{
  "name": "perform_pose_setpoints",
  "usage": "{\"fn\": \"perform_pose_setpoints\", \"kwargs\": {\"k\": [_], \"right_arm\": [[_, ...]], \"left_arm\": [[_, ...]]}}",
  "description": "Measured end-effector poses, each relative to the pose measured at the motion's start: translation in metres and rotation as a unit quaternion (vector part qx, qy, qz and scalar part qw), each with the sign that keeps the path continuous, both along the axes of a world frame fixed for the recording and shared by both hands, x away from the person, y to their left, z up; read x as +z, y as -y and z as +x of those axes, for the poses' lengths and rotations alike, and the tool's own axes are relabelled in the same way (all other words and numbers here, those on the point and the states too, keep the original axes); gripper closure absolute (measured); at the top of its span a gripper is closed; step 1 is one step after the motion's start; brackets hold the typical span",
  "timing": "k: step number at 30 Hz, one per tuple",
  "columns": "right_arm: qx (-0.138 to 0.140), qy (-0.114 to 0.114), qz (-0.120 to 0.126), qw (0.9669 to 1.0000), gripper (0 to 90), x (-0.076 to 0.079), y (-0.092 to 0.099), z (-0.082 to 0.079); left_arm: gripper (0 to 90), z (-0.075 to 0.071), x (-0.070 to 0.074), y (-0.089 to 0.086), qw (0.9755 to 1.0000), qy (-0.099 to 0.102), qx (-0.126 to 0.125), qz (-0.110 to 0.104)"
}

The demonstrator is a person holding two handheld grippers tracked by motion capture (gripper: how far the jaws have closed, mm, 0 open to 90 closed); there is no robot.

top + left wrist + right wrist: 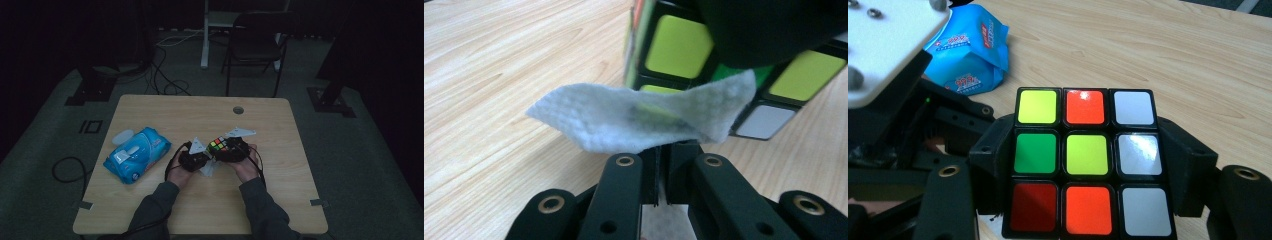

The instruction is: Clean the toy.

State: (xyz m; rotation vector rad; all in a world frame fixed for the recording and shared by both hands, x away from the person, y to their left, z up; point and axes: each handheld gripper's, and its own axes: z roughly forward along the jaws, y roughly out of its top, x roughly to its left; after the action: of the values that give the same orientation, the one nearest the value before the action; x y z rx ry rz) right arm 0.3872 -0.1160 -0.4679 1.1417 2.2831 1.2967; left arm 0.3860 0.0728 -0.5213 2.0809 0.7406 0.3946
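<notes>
Cube [1087, 162] scrambled, clamped in right tool [1090, 170] above bench [210, 112] centre.
Left tool [663, 170] pinching white wipe [644, 120] against cube side; blue wipe pack [136, 153] well left, clear.

Blue plastic wet-wipe pack [136, 154] lying left on light wooden desk [200, 112]; black folding chair [255, 45] standing beyond.

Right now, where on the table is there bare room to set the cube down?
Free: the table's right side and the far strip by the round hole. Crowded: the wipes pack on the left, and the middle, where both claws meet at the cube.
</notes>
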Motion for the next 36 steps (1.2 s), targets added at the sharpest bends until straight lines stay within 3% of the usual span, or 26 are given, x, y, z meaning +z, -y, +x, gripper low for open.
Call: {"fn": "perform_pose_setpoints", "kwargs": {"k": [20, 36], "right_arm": [[0.005, -0.003, 0.002, 1.0000, 33.9, -0.002, -0.002, -0.001], [0.005, -0.008, 0.012, 0.9999, 33.9, -0.001, -0.003, 0.002]], "left_arm": [[87.6, 0.003, 0.000, -0.005, 0.9999, 0.010, 0.008, 0.010], [87.8, -0.004, -0.004, 0.005, 0.9994, 0.013, -0.030, 0.015]]}}
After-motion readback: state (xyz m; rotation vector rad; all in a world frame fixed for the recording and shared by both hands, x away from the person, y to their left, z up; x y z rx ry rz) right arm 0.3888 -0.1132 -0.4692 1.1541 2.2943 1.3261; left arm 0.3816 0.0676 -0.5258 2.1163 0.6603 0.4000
